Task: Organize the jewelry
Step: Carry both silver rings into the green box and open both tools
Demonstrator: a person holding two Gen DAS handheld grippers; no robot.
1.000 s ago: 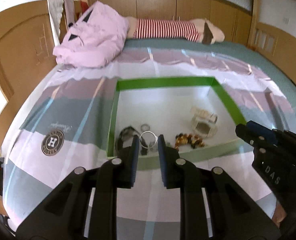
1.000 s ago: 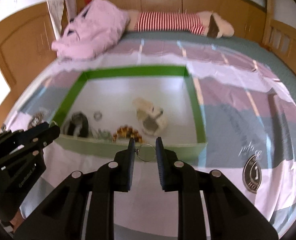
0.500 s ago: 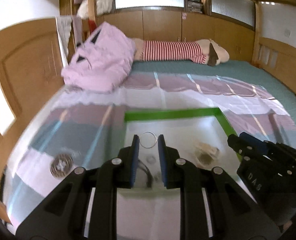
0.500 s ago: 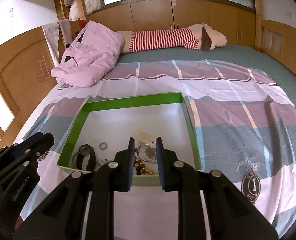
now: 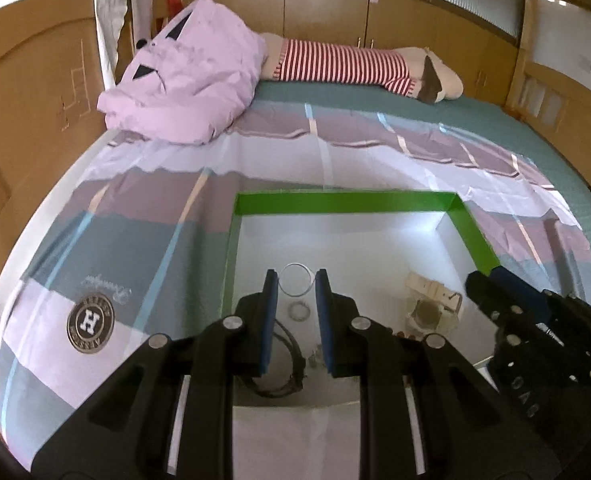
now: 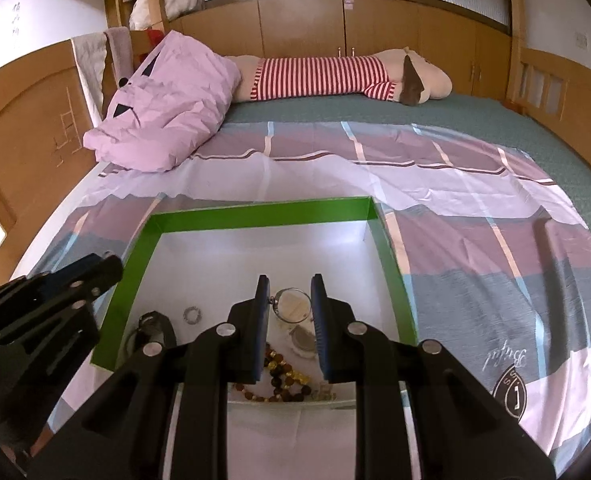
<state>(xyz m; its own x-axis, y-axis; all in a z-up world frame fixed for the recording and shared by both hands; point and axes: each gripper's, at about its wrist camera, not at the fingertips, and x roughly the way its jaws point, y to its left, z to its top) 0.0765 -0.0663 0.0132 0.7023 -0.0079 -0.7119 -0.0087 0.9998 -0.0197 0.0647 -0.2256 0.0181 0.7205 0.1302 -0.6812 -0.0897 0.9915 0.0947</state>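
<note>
Left gripper (image 5: 294, 286) is seen pinching a thin silver hoop (image 5: 294, 280) by its two sides, and the right gripper (image 6: 290, 298) is clamped the same way on a second hoop (image 6: 293, 305) with a tiny clasp at its left edge. So it looks like a pair of hoop earrings, one carried in each gripper, both held up over the green-walled box (image 6: 255, 212) that sits on the bed (image 6: 475, 208).

Down on the white floor of the box, a small ring (image 6: 192, 314), a dark watch or bracelet (image 5: 279, 364), a string of amber beads (image 6: 283, 376) and a pale little pouch-like thing (image 5: 431, 308) can be made out.

For this step, probably a bare patch toward the back of the box should be picked, since the front is crowded. The hoops should be lowered almost to the floor before the jaws are eased apart, otherwise such light wire is likely to bounce or roll into the beads. Ideally they get laid side by side as a pair, flat, with the grippers kept clear of each other since they are already close.
</note>
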